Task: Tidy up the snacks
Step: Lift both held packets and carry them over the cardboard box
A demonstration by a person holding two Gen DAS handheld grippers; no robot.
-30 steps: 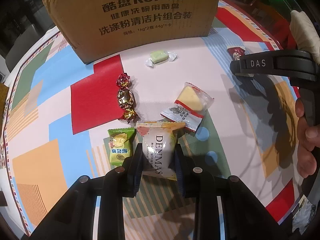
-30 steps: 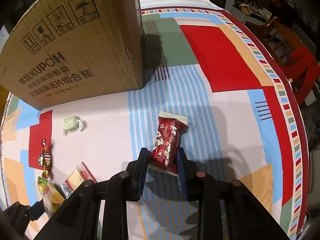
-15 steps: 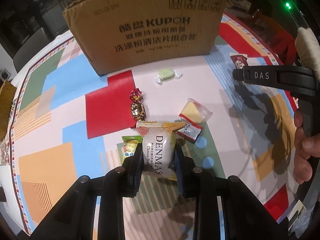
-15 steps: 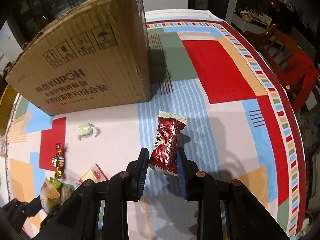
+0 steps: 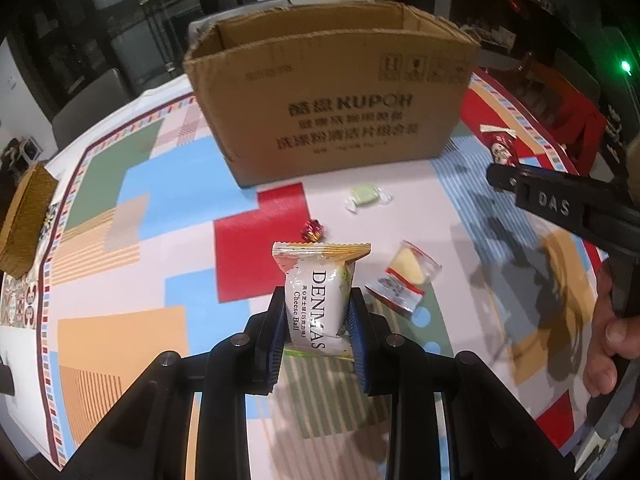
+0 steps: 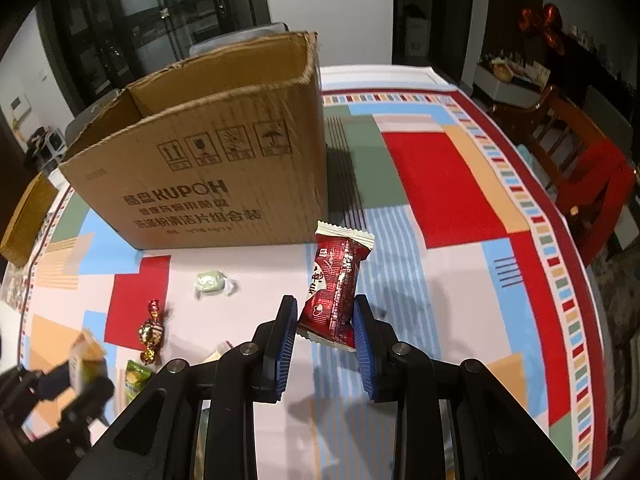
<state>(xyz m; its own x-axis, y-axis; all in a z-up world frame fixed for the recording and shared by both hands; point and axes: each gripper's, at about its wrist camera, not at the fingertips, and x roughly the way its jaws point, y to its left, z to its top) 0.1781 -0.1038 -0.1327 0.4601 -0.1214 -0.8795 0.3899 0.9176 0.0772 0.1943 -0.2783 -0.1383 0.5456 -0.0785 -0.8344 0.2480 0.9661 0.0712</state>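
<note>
My left gripper (image 5: 317, 303) is shut on a white Denmas cheese ball packet (image 5: 319, 294) and holds it above the table, short of the open cardboard box (image 5: 332, 100). My right gripper (image 6: 325, 318) is shut on a red snack packet (image 6: 335, 284), raised near the box's (image 6: 208, 152) right corner. On the tablecloth lie a green wrapped candy (image 5: 366, 195), a gold and red foil candy (image 6: 151, 332), a cheese wedge packet (image 5: 404, 277) and a small green packet (image 6: 136, 376).
The colourful tablecloth (image 5: 132, 216) covers a round table. A brown woven object (image 5: 24, 224) sits at the left edge. A wooden chair with a red cushion (image 6: 588, 168) stands at the right.
Both grippers have risen with their packets, and the box's open top has come into view. The snacks on the table have not moved.
</note>
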